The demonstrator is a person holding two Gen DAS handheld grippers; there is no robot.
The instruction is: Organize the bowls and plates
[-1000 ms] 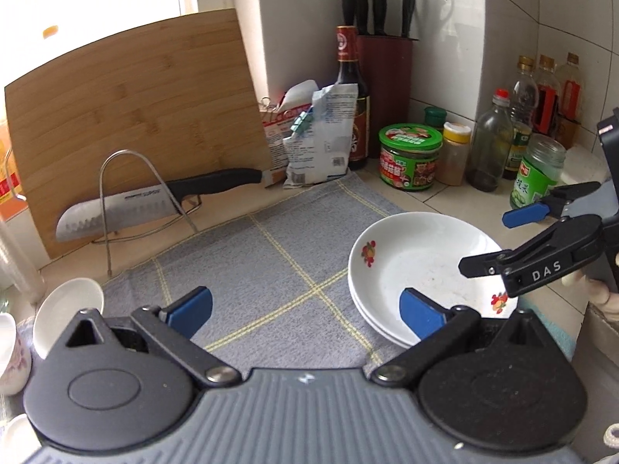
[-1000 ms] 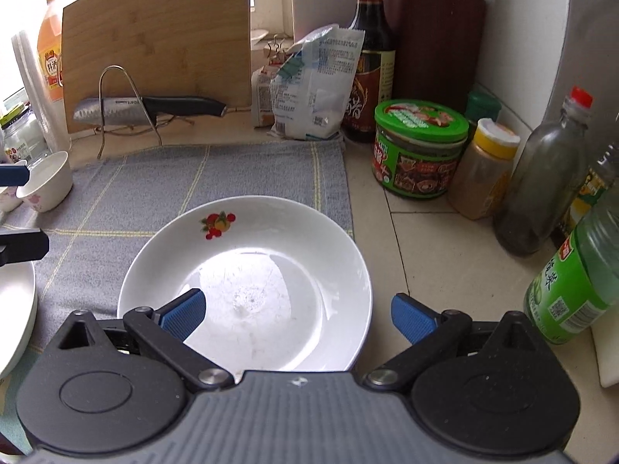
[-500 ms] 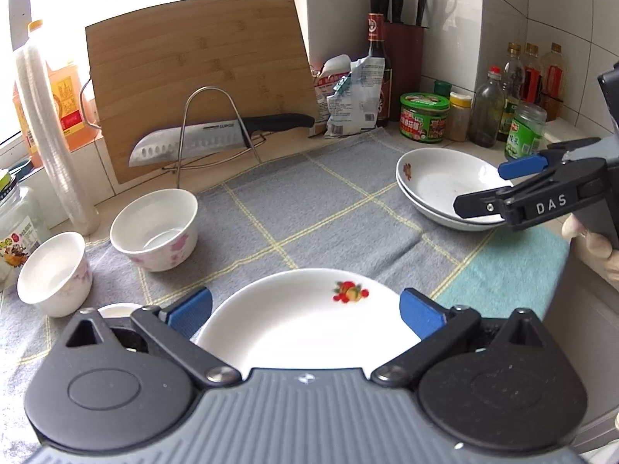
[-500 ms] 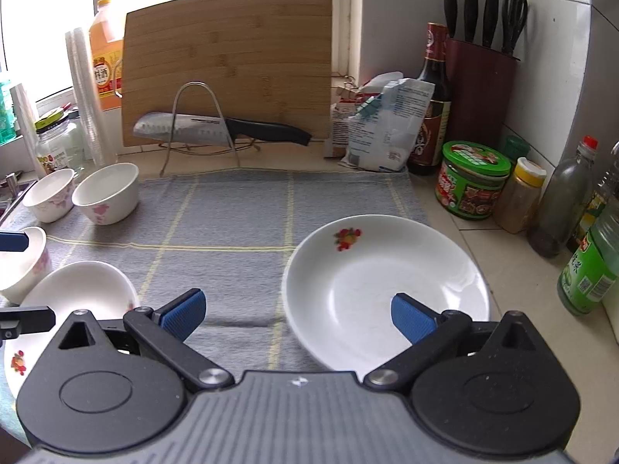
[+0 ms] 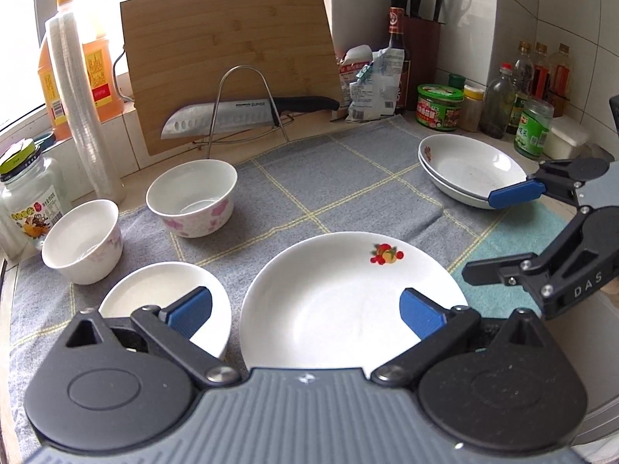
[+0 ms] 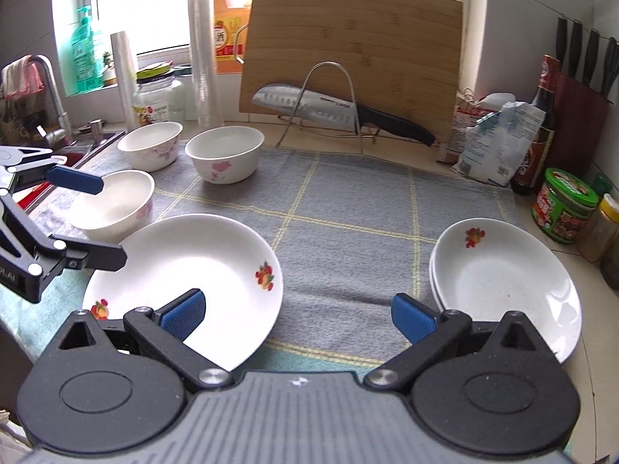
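A single white plate with a fruit print (image 5: pixel 340 294) (image 6: pixel 185 266) lies on the grey checked cloth (image 5: pixel 309 178) near the front. Two stacked white plates (image 5: pixel 468 170) (image 6: pixel 503 278) sit at the right. Three white bowls stand at the left: two flowered ones (image 5: pixel 191 197) (image 5: pixel 81 239) and one nearest me (image 5: pixel 154 301). My left gripper (image 5: pixel 305 309) is open and empty, just above the single plate's near rim. My right gripper (image 6: pixel 298 315) is open and empty over the cloth between the single plate and the stack; it also shows in the left wrist view (image 5: pixel 499 236).
A bamboo cutting board (image 5: pixel 228 58) and a knife (image 5: pixel 232 116) on a wire rack stand at the back. Jars, bottles and a knife block (image 5: pixel 421 50) line the right wall. A sink and faucet (image 6: pixel 50 92) are at the far left.
Both grippers have pulled back and to the left from the stacked plates. The single plate and the bowls have come into view. Both stay open and empty.
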